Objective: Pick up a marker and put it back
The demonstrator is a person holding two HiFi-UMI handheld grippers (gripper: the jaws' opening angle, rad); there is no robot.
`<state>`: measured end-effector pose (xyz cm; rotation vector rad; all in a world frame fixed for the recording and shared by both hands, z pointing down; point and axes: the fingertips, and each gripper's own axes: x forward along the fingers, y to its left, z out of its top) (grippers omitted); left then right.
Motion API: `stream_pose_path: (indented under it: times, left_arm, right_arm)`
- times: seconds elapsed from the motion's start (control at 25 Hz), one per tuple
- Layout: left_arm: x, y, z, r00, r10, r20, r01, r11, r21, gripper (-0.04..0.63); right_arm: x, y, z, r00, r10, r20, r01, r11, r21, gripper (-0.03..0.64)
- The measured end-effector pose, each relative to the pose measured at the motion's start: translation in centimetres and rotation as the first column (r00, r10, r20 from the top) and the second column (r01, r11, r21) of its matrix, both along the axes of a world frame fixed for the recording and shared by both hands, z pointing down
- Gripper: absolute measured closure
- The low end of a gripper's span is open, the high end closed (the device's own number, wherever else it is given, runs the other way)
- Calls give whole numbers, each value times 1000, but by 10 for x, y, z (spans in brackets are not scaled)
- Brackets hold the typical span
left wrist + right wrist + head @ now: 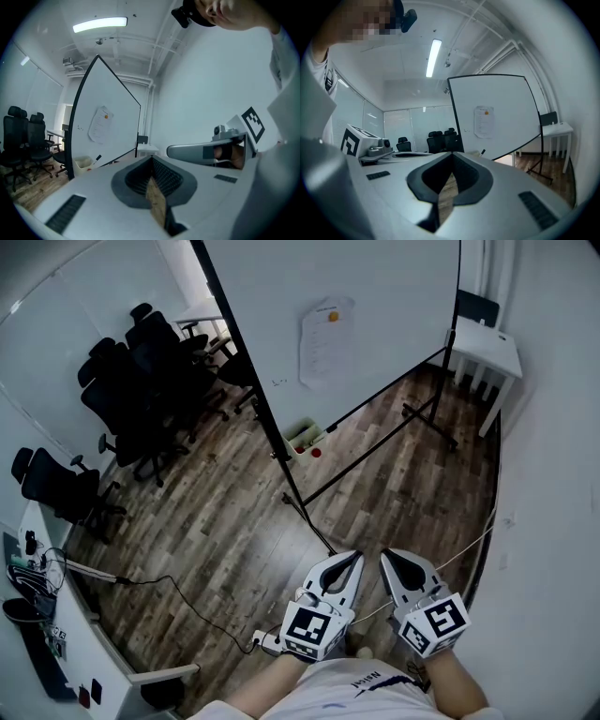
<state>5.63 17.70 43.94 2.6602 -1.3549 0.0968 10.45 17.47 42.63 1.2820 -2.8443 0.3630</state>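
Observation:
A whiteboard (pixel 328 296) on a black stand fills the middle of the room. At its foot a small pale tray (pixel 302 439) holds markers, and a black marker (pixel 330 427) lies on the ledge beside it. The same marker (pixel 98 158) and tray (pixel 82 162) show far off in the left gripper view, and the marker (pixel 483 152) shows small in the right gripper view. My left gripper (pixel 355 558) and right gripper (pixel 384 556) hang side by side low in the head view, well short of the board. Both are shut and hold nothing.
Several black office chairs (pixel 141 381) crowd the left. A white table (pixel 483 348) stands at the back right by the wall. A sheet of paper (pixel 325 338) hangs on the board. A cable (pixel 178 592) and a power strip (pixel 267 641) lie on the wooden floor.

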Motion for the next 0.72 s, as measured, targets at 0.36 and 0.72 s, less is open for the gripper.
stream_pose_path:
  times: [0.36,0.72]
  left_arm:
    - [-54,-106,-5,999,38,-5,-38,999,37,584]
    - [-72,-179,17,998,53,-24,-54,998,-26,583]
  right_arm:
    - [-55,-96,-7,999,41,-23,-41,999,9,604]
    - [-63,-160,-2,997,66,-32,-66,998,-1,604]
